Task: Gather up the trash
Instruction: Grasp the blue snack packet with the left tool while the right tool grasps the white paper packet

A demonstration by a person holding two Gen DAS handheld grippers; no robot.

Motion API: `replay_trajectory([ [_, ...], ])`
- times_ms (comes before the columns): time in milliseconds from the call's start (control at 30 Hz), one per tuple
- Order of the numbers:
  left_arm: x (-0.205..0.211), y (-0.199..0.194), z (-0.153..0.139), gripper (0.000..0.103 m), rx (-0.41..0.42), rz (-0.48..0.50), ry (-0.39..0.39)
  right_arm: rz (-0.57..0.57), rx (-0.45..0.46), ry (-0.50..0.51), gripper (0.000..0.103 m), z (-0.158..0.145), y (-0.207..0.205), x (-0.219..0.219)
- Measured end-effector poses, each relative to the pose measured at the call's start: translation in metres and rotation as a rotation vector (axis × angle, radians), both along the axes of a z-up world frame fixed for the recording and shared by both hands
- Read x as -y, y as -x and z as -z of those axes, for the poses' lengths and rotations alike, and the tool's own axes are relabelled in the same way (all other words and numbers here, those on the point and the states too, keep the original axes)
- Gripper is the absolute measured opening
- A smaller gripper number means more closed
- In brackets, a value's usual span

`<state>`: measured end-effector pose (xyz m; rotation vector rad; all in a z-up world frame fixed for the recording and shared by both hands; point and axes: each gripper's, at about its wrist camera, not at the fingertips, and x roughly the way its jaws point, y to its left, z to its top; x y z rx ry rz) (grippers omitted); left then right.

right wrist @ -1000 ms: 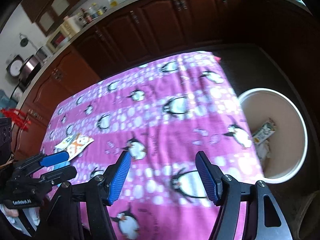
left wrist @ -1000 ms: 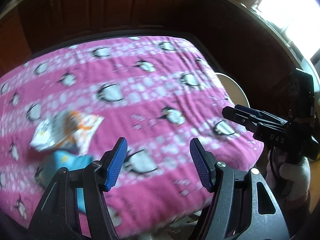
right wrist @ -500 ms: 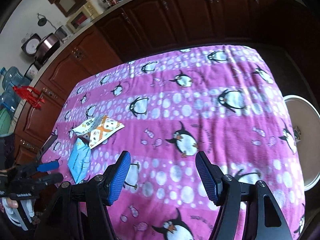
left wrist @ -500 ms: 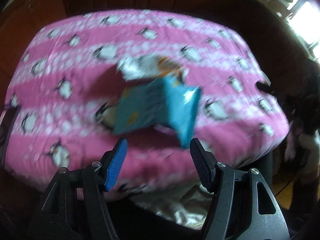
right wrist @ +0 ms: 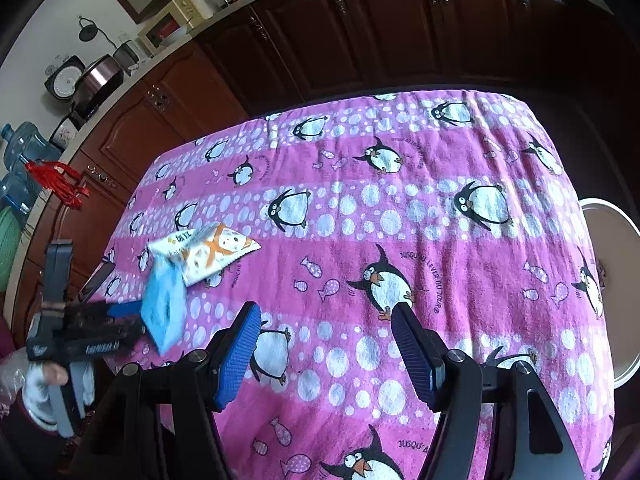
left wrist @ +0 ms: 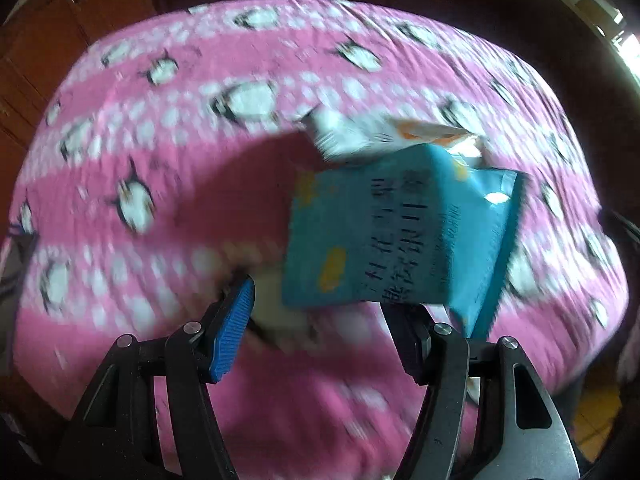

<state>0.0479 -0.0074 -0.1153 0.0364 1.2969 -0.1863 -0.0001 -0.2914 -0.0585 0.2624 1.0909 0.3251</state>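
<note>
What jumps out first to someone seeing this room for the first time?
The bright pink penguin-print cloth covering the whole table. Near its left edge lie a blue snack packet and a white-and-orange wrapper, with the left tool at the blue one. A white bin stands beyond the cloth's right edge.

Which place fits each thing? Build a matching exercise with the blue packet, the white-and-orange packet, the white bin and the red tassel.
Things:
1 blue packet
2 white-and-orange packet
3 white bin
4 red tassel

Places:
A hanging at the far left
B beside the pink cloth's right edge
C partly under another packet
D just ahead of the left gripper

Pairs: 1-D, 2-C, 3-B, 4-A
</note>
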Motion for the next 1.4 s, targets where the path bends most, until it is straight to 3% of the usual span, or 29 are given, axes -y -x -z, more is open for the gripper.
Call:
replay_trajectory([
  [233, -0.036, -0.053, -0.003, 0.064, 0.095, -0.071, -0.025, -0.009, -0.019, 0.010, 0.065, 0.004, -0.015, -0.008],
  [500, -0.076, -0.052, -0.015, 0.064, 0.051, -0.145, 0.199, -0.054, -0.017, -0.022, 0.068, 0.007, -0.051, -0.035],
  [667, -0.067, -0.045, -0.009, 0.064, 0.003, -0.130, 0.322, -0.098, -0.035, -0.059, 0.070, 0.014, -0.079, -0.057],
  [733, -0.063, -0.047, -0.007, 0.070, -0.007, -0.131, 0.356, -0.102, -0.040, -0.060, 0.071, 0.015, -0.091, -0.063],
  [967, -0.047, -0.062, -0.002, 0.071, -0.020, -0.143, 0.383, -0.109, -0.073, -0.084, 0.076, 0.024, -0.133, -0.080],
  [1100, -0.059, -0.060, -0.018, 0.071, 0.012, -0.151, 0.440, -0.086, -0.096, -0.123, 0.076, 0.033, -0.146, -0.081],
  [1167, -0.065, -0.058, -0.023, 0.076, 0.025, -0.154, 0.446, -0.072, -0.101, -0.149, 0.078, 0.038, -0.152, -0.081],
  [1200, -0.067, -0.058, -0.022, 0.080, 0.021, -0.157, 0.450, -0.066, -0.104, -0.163, 0.079, 0.041, -0.155, -0.083],
  [1400, -0.067, -0.055, -0.007, 0.080, -0.020, -0.195, 0.437, -0.044, -0.127, -0.235, 0.079, 0.056, -0.169, -0.093],
])
